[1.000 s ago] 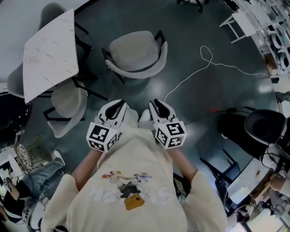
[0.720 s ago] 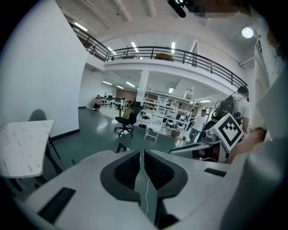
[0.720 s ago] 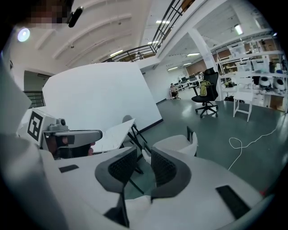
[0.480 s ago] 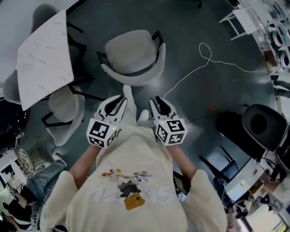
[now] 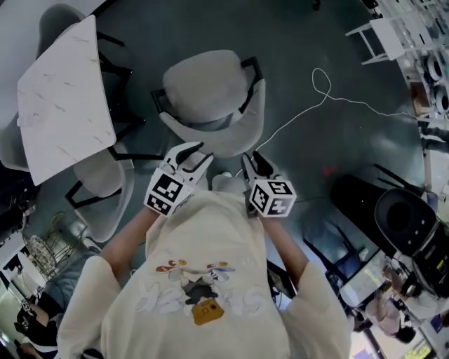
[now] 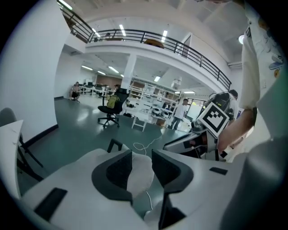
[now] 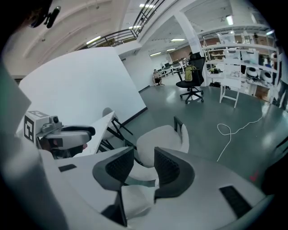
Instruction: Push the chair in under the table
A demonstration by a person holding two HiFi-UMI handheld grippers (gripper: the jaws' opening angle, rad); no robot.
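A light grey tub chair (image 5: 209, 95) stands on the dark floor to the right of the white marble-topped table (image 5: 63, 98), its curved back toward me. My left gripper (image 5: 196, 151) is at the left part of the chair's back rim. Its jaws are opening, and in the left gripper view (image 6: 141, 155) the pale back shows in the gap between them, with no pad seen pressing. My right gripper (image 5: 254, 160) is at the right part of the back. Its jaws are opening too, and the right gripper view (image 7: 144, 155) looks over the chair (image 7: 159, 137) toward the table (image 7: 90, 128).
A second grey chair (image 5: 105, 186) is tucked at the table's near side and a third (image 5: 59, 17) at its far side. A white cable (image 5: 316, 95) loops over the floor to the right. A black office chair (image 5: 407, 217) and desks stand at the right.
Both grippers have moved forward and down to the chair's back rim. Their jaws have spread apart. The chair now sits closer below me in the head view.
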